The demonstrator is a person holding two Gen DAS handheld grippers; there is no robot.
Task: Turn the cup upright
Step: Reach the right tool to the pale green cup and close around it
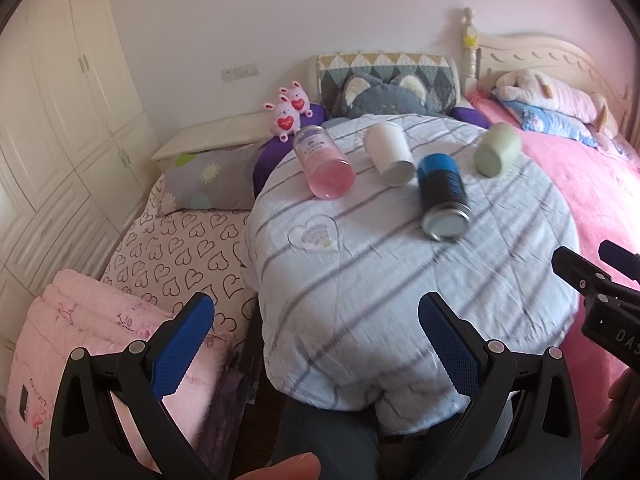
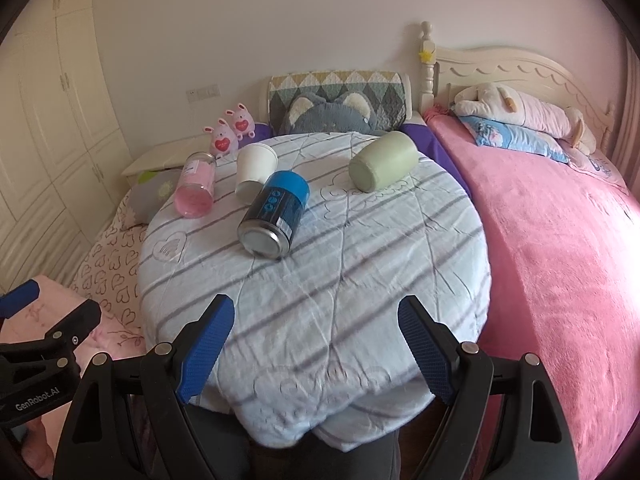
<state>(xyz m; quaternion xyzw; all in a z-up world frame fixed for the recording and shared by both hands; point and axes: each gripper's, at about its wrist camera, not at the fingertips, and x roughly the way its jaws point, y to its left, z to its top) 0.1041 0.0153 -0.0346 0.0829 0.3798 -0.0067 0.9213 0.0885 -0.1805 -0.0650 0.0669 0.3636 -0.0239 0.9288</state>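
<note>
Several cups lie on their sides on a round table under a striped light-blue cloth (image 1: 400,280) (image 2: 320,288). From left: a clear pink cup (image 1: 324,162) (image 2: 196,189), a white cup (image 1: 390,154) (image 2: 254,172), a blue-and-black metal cup (image 1: 442,196) (image 2: 274,213) and a pale green cup (image 1: 496,150) (image 2: 382,161). My left gripper (image 1: 316,320) is open and empty over the near table edge. My right gripper (image 2: 316,320) is open and empty, also at the near edge; it shows at the right of the left wrist view (image 1: 580,268).
A pink-covered bed (image 2: 560,240) with pillows and a plush toy lies right of the table. A heart-print mattress (image 1: 180,248) and a folded pink quilt (image 1: 100,340) lie left. A heart-shaped coaster (image 1: 314,234) sits on the cloth. Wardrobes (image 1: 52,120) stand far left.
</note>
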